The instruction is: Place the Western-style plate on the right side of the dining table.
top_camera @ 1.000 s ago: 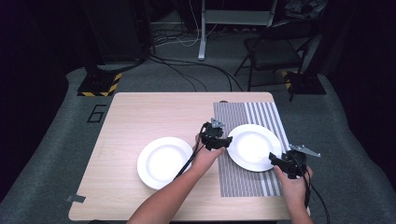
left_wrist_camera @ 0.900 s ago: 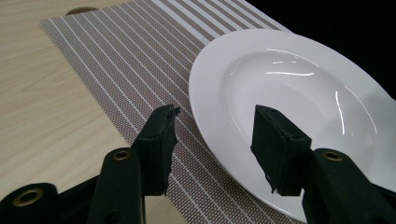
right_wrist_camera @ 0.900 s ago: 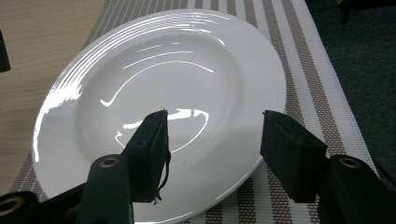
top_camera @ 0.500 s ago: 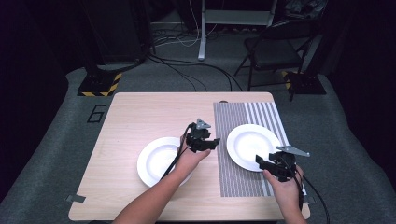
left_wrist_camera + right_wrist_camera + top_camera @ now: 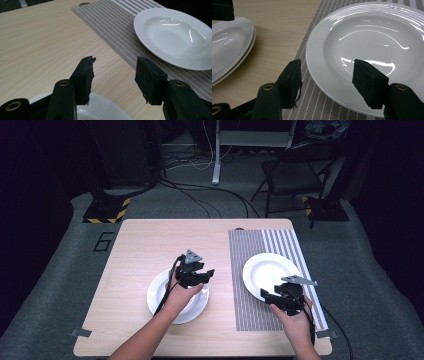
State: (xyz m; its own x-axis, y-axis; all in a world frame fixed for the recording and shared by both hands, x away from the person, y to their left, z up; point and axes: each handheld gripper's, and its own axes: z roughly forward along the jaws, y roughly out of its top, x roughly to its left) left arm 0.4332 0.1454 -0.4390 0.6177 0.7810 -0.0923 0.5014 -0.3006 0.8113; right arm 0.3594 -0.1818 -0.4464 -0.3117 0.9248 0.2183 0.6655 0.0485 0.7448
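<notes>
Since the earlier frames the left gripper [image 5: 196, 274] has drawn away from the striped mat [image 5: 255, 270], off the plate [image 5: 272, 272] on the mat where it hovered a second ago, and now hangs over the stack of plates [image 5: 177, 296] on the bare wood of the table [image 5: 135, 250]. The right gripper [image 5: 276, 296] has slid along the mat toward the person's side and now sits at the near rim of the plate on the mat. Neither the stack nor that plate has shifted.

Left of the mat, the left gripper holds its jaws about half open with nothing between them. In the left gripper view the top plate of the stack [image 5: 100, 110] lies directly under the jaws, its rim showing beneath the fingertips [image 5: 86, 75], while the gap looks out on bare wood; the plate on the mat [image 5: 175, 37] lies well beyond, to the upper right.

On the mat, the right gripper [image 5: 325, 80] also stands about half open and grips nothing. In the right gripper view its jaws straddle the near rim of the plate [image 5: 367, 40] from above: one fingertip is over the mat [image 5: 317, 105] just outside the rim, the other over the plate's inner slope. Whether a pad touches the plate cannot be told. The stack [image 5: 229, 47] lies left of the mat.
</notes>
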